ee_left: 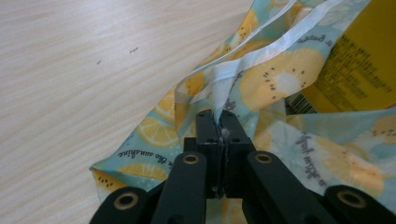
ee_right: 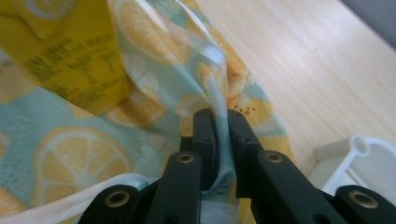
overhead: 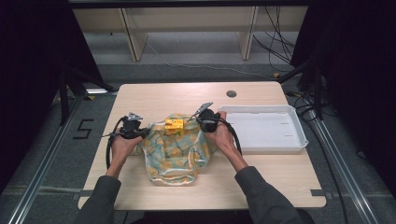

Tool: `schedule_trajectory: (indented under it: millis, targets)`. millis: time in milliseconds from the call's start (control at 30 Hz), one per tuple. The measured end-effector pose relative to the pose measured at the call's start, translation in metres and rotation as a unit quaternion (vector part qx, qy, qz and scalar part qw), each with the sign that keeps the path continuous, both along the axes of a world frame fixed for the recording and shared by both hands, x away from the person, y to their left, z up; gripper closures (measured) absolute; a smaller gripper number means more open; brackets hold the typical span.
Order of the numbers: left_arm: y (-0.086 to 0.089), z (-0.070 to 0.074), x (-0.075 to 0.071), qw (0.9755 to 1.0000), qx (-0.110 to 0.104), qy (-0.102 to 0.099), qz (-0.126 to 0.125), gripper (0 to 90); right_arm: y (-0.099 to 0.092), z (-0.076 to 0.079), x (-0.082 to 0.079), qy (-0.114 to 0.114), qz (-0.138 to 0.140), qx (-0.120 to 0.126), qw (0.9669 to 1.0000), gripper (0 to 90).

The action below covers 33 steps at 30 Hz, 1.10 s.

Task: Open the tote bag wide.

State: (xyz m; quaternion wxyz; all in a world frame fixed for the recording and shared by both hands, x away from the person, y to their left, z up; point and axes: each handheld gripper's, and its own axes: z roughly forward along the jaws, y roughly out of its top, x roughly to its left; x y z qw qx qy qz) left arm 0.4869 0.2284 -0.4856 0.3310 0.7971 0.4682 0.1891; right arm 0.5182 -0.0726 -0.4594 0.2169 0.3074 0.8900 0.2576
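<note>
Lemon-print bag (overhead: 175, 151) lies on the wooden table (overhead: 261, 179), roughly mid-table and nearer the front edge than the back edge. Fabric is pale teal with yellow lemon slices and a white hem. Bag mouth faces the back edge; bag body spreads toward the front edge, wrinkled and slack.

Yellow box (overhead: 173, 125) sits at the bag mouth, partly inside the fabric. Its printed side shows in the left gripper view (ee_left: 359, 60) and in the right gripper view (ee_right: 60, 51); the text is too small to read.

Left gripper (overhead: 145, 132) is at the bag's left rim. In the left gripper view (ee_left: 221, 122) its jaws are closed on a fold of the white hem; fabric is pinched between the pads. Left hand (overhead: 122, 144) holds the gripper body, forearm coming in from the front edge.

Right gripper (overhead: 195, 119) is at the bag's right rim. In the right gripper view (ee_right: 221, 122) a pleat of the lemon fabric runs down between the jaws and is clamped there. Right hand (overhead: 223, 135) is behind it, cable looping beside the wrist.

White tray (overhead: 299, 135) stands just right of the bag, near the right edge of the table; its corner shows in the right gripper view (ee_right: 359, 149). A round grey grommet (overhead: 231, 93) is set in the tabletop near the back edge.
</note>
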Motion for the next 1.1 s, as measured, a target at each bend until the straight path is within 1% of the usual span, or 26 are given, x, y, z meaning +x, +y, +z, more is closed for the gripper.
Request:
schedule_trajectory:
  millis: [33,67,133,167,200,233,300,333,433,467,500,533,567,600,667,733,767,800,833,867,900,933,967,1000,1067,1100]
  targets:
    - [-0.001,-0.003,0.0,1.0,0.001,-0.001,0.004,88.2,0.001,-0.003,0.001,0.004,0.0,-0.005,1.0,84.6]
    - [-0.002,-0.004,0.0,1.0,0.004,0.004,-0.001,88.2,0.002,-0.004,0.0,0.014,-0.006,-0.008,0.9998,84.7]
    - [-0.003,-0.009,-0.001,1.0,0.006,0.001,0.002,88.2,0.004,-0.008,0.001,0.019,-0.005,-0.014,0.9997,84.7]
    - [-0.003,-0.01,-0.001,1.0,0.006,0.007,0.002,88.2,0.004,-0.009,0.001,0.021,-0.003,-0.021,0.9996,84.7]
    - [-0.002,-0.011,-0.001,1.0,0.005,0.006,0.004,88.1,0.003,-0.01,0.002,0.019,0.001,-0.032,0.9993,84.6]
    - [-0.002,-0.013,-0.001,1.0,0.004,0.006,0.007,88.1,0.003,-0.01,0.002,0.022,0.001,-0.032,0.9992,84.4]
    - [0.0,-0.014,0.0,0.9999,0.008,0.015,0.002,87.5,0.005,-0.011,0.001,0.033,-0.008,-0.028,0.999,82.9]
    - [0.0,-0.016,-0.001,0.9999,0.004,0.01,0.006,87.5,0.005,-0.011,0.001,0.033,-0.008,-0.028,0.999,82.9]
    - [0.0,-0.017,-0.002,0.9999,0.004,0.008,0.009,86.6,0.005,-0.014,0.001,0.04,-0.007,-0.026,0.9988,80.7]
    - [0.002,-0.017,-0.002,0.9998,0.006,0.017,0.005,86.1,0.004,-0.016,0.003,0.039,-0.008,-0.029,0.9988,79.8]
    - [0.003,-0.017,-0.002,0.9998,0.008,0.017,0.005,85.0,0.004,-0.018,0.002,0.044,-0.013,-0.027,0.9986,78.2]
    - [0.002,-0.018,-0.003,0.9999,0.0,0.01,0.012,83.1,0.003,-0.019,0.002,0.049,-0.013,-0.025,0.9984,76.9]
    - [0.003,-0.018,-0.004,0.9999,0.0,0.009,0.01,82.6,0.004,-0.02,0.001,0.05,-0.018,-0.02,0.9984,75.4]
    - [0.004,-0.017,-0.005,0.9999,0.004,0.014,0.006,81.4,0.003,-0.021,0.0,0.052,-0.017,-0.02,0.9983,73.2]
    - [0.007,-0.016,-0.008,1.0,-0.002,0.008,0.004,77.2,0.004,-0.02,-0.004,0.058,-0.027,-0.009,0.9979,65.6]
    - [0.011,-0.01,-0.01,1.0,0.0,0.007,0.007,74.1,0.001,-0.015,-0.004,0.042,-0.028,0.002,0.9987,58.7]
    - [0.012,-0.008,-0.012,0.9999,-0.01,0.004,0.008,69.6,0.0,-0.012,-0.005,0.043,-0.037,0.02,0.9982,55.8]
    - [0.014,-0.005,-0.013,1.0,-0.005,0.004,0.003,69.6,-0.002,-0.007,-0.005,0.041,-0.035,0.024,0.9983,52.7]
    - [0.016,-0.001,-0.015,0.9999,-0.012,0.002,0.001,69.0,-0.004,-0.003,-0.005,0.028,-0.032,0.03,0.9987,49.9]
    - [0.017,0.002,-0.017,0.9998,-0.017,-0.006,0.003,67.1,-0.005,0.002,-0.007,0.028,-0.036,0.04,0.9982,47.6]
    - [0.019,0.007,-0.02,0.9997,-0.022,-0.011,0.006,64.6,-0.006,0.006,-0.007,0.018,-0.038,0.051,0.9978,44.9]
    - [0.02,0.011,-0.022,0.9996,-0.024,-0.012,0.008,59.9,-0.008,0.013,-0.008,0.019,-0.03,0.062,0.9974,42.3]
    - [0.02,0.014,-0.025,0.9992,-0.034,-0.015,0.01,58.2,-0.008,0.016,-0.01,0.023,-0.036,0.082,0.9957,41.6]
    - [0.02,0.017,-0.028,0.9987,-0.041,-0.026,0.015,56.7,-0.009,0.02,-0.012,0.023,-0.027,0.093,0.995,39.9]
    - [0.021,0.023,-0.034,0.9985,-0.04,-0.032,0.02,51.3,-0.009,0.028,-0.015,0.022,-0.023,0.108,0.9937,39.0]
    - [0.023,0.026,-0.038,0.9987,-0.036,-0.03,0.019,48.6,-0.01,0.033,-0.017,0.022,-0.018,0.106,0.9939,38.5]
